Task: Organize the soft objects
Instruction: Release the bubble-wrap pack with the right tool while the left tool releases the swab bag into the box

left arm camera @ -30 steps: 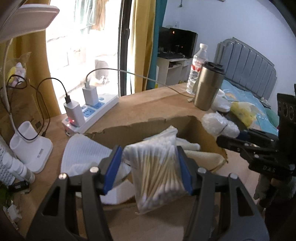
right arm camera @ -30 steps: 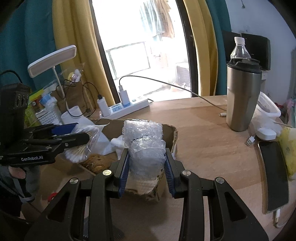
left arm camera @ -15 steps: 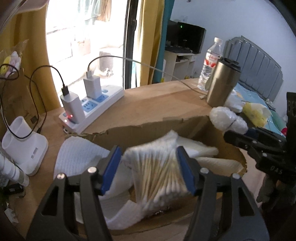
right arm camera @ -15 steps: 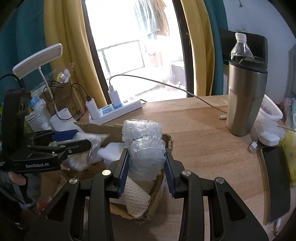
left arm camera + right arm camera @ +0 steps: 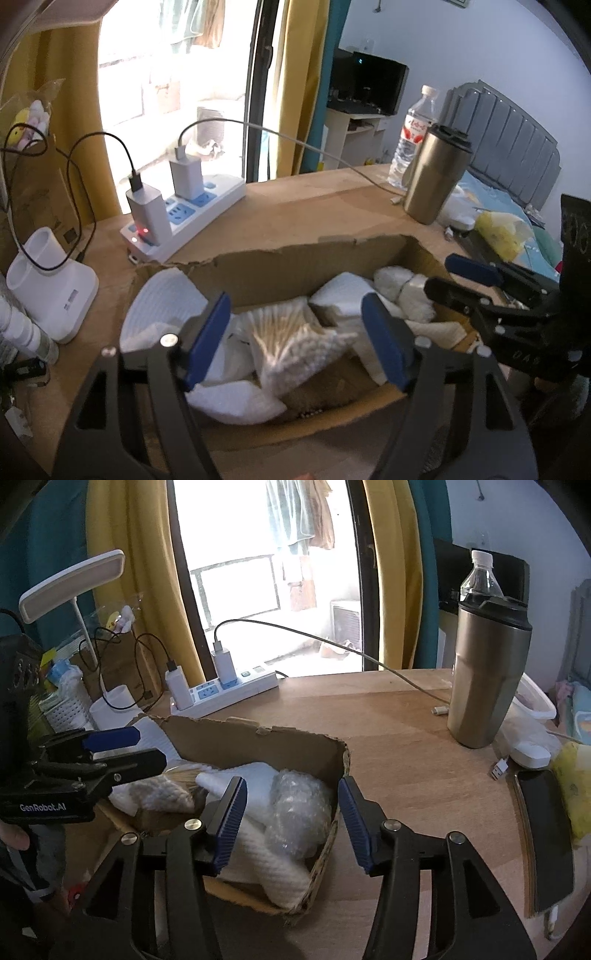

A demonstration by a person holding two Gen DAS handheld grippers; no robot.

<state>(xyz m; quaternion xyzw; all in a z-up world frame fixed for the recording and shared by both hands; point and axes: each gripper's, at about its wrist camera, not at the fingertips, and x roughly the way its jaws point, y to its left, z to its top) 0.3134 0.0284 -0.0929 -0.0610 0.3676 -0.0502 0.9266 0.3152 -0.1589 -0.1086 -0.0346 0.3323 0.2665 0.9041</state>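
Observation:
A torn cardboard box (image 5: 295,258) sits on the wooden table and also shows in the right wrist view (image 5: 258,738). Inside lie a bag of cotton swabs (image 5: 291,339), white foam sheets (image 5: 166,299) and a roll of bubble wrap (image 5: 299,808), which also shows in the left wrist view (image 5: 402,291). My left gripper (image 5: 295,343) is open above the swab bag and touches nothing. My right gripper (image 5: 291,823) is open above the bubble wrap, over the box's right end.
A white power strip (image 5: 184,218) with chargers and cables lies behind the box. A steel tumbler (image 5: 484,675) and a water bottle (image 5: 480,576) stand at the right. A phone (image 5: 546,842) and a yellow bag (image 5: 576,786) lie near the right edge. A white lamp base (image 5: 51,280) stands at the left.
Both grippers opened. The swab bag dropped from the left gripper into the box, and the bubble wrap dropped from the right gripper into the box's right end.

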